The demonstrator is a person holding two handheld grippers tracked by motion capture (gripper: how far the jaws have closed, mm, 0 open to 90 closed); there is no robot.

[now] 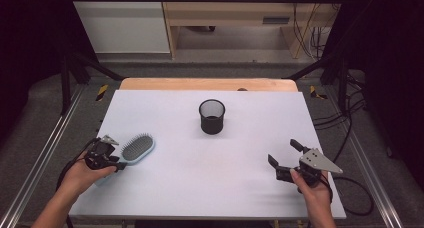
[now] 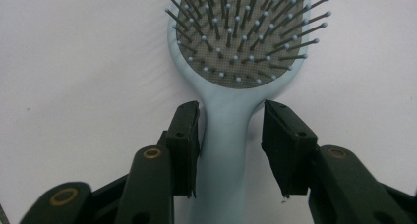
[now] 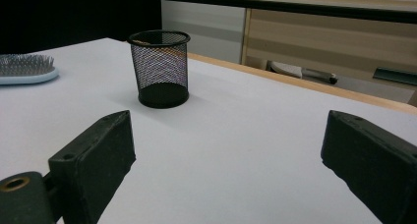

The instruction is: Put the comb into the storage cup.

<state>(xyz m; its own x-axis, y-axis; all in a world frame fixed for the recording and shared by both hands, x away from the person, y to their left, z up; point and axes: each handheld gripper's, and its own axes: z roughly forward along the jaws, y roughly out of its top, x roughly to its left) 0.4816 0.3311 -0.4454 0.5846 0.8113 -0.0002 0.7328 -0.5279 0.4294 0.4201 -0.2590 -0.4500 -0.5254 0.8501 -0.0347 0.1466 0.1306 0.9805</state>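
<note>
Left tongs [image 2: 230, 135] straddle the hairbrush [image 2: 231, 86] handle, jaws apart, one touching; head points toward frame top; right tongs [image 3: 231, 170] gape empty.

Left tongs [image 2: 230, 135] narrowly parted; right tongs [image 3: 226, 170] spread wide.

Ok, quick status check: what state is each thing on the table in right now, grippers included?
Hairbrush: flat on the table, bristles up, handle between the left jaws.
Left gripper: open around the handle, one jaw touching, a gap at the other.
Right gripper: wide open, holding nothing.
Mesh cup: upright, looks empty.
</note>
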